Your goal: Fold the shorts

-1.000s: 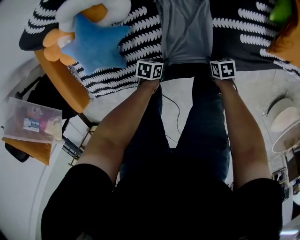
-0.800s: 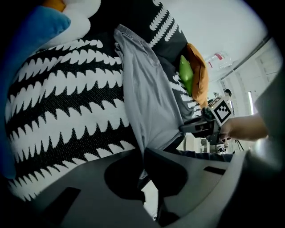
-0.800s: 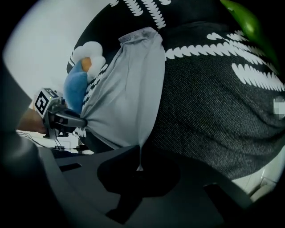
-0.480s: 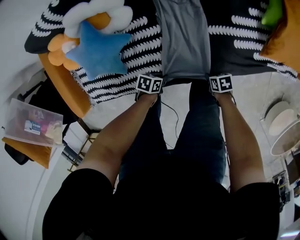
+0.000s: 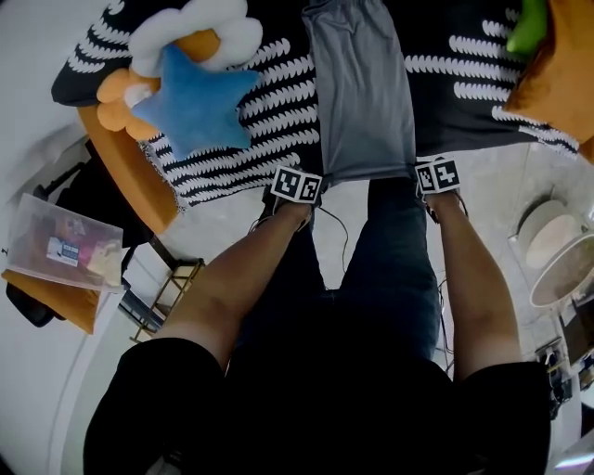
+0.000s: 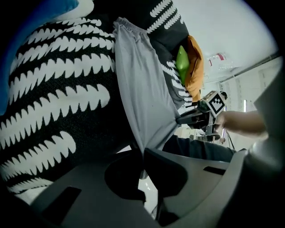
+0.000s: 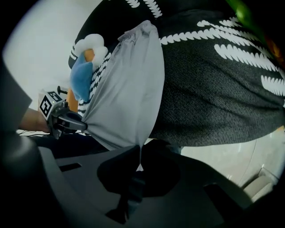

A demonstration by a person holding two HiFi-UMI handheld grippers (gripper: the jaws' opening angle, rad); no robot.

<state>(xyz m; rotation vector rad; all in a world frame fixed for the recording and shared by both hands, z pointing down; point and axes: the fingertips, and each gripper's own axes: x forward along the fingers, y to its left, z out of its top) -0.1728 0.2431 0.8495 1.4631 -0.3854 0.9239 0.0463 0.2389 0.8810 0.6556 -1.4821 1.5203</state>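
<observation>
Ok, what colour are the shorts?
Plain light grey fabric shorts, clearest in the head view.

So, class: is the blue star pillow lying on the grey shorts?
No, the star pillow lies apart from the shorts, with striped blanket between them.

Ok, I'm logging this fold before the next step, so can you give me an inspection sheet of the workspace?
Surface: black blanket with white pattern, covering the work area.
Job's things: grey shorts spread lengthwise on the blanket, both near corners pinched.
Clutter: blue star cushion and white cloud cushion to the left; orange cushion and a green item to the right.
Grippers: left hand-held gripper shut on the shorts; right hand-held gripper shut on the shorts.
Cables: thin cable on the floor by the person's legs.
Surroundings: clear plastic box at left; white round objects at right.
</observation>
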